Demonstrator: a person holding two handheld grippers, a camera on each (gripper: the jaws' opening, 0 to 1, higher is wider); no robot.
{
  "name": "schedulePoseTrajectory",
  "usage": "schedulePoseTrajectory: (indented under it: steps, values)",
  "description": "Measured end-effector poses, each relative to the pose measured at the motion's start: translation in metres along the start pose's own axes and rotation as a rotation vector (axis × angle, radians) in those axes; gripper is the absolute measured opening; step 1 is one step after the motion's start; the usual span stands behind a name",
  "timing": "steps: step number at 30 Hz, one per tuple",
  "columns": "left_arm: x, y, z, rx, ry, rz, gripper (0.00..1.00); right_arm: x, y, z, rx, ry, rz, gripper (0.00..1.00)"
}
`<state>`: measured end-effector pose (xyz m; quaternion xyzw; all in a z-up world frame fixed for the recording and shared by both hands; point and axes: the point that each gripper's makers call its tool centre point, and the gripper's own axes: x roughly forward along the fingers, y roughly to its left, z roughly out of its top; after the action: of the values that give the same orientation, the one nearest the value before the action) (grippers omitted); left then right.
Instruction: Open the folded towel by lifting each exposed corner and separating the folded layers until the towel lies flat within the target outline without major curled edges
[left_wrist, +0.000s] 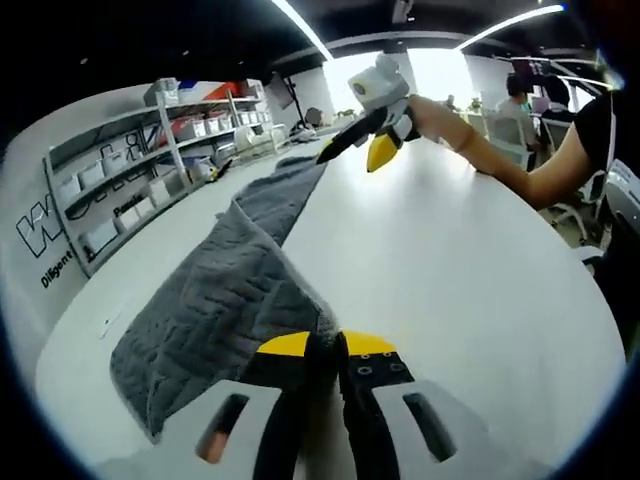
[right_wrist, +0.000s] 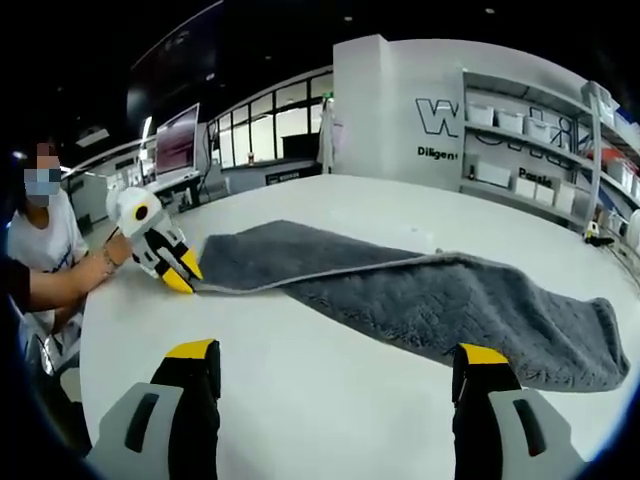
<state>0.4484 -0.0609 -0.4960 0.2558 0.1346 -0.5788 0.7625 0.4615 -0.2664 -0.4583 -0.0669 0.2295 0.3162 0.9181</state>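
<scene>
Black jaws tipped yellow on both tools, left tool (left_wrist: 327, 345), right tool (right_wrist: 340, 355); pale grey bodies; black sleeve (left_wrist: 598, 125).

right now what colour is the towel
Dark grey towel, clearest in the right gripper view.

The left gripper view sits low at one end of the towel (left_wrist: 225, 300), looking along it toward the shelves (left_wrist: 150, 170). The right gripper view faces its long side from farther back. Both share towel, table (right_wrist: 330, 400), shelving.
</scene>
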Motion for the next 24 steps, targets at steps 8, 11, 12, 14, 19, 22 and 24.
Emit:
schedulePoseTrajectory:
  steps: [8, 11, 12, 14, 19, 22, 24]
  values:
    - [-0.015, -0.001, 0.010, -0.011, -0.035, 0.002, 0.05, 0.000, 0.000, -0.001, 0.004, 0.000, 0.001, 0.99]
    - [-0.021, -0.003, 0.009, 0.004, -0.022, -0.001, 0.05, -0.001, 0.000, -0.001, 0.007, -0.002, 0.003, 0.99]
    - [-0.023, -0.004, 0.009, 0.010, -0.018, -0.001, 0.05, -0.001, 0.000, 0.000, 0.006, -0.003, 0.002, 0.99]
    - [-0.028, -0.006, 0.009, 0.015, -0.013, -0.005, 0.05, -0.002, 0.000, 0.001, 0.003, -0.009, 0.001, 0.99]
    - [-0.039, -0.006, 0.012, 0.053, -0.005, 0.008, 0.05, -0.003, -0.001, 0.002, 0.003, -0.014, -0.001, 0.99]
    - [-0.048, -0.004, 0.018, 0.048, -0.032, 0.026, 0.05, -0.003, -0.001, 0.002, 0.005, -0.017, 0.002, 0.99]
    - [-0.056, -0.002, 0.021, 0.042, -0.050, 0.037, 0.05, -0.004, -0.002, 0.002, 0.004, -0.018, -0.001, 0.99]
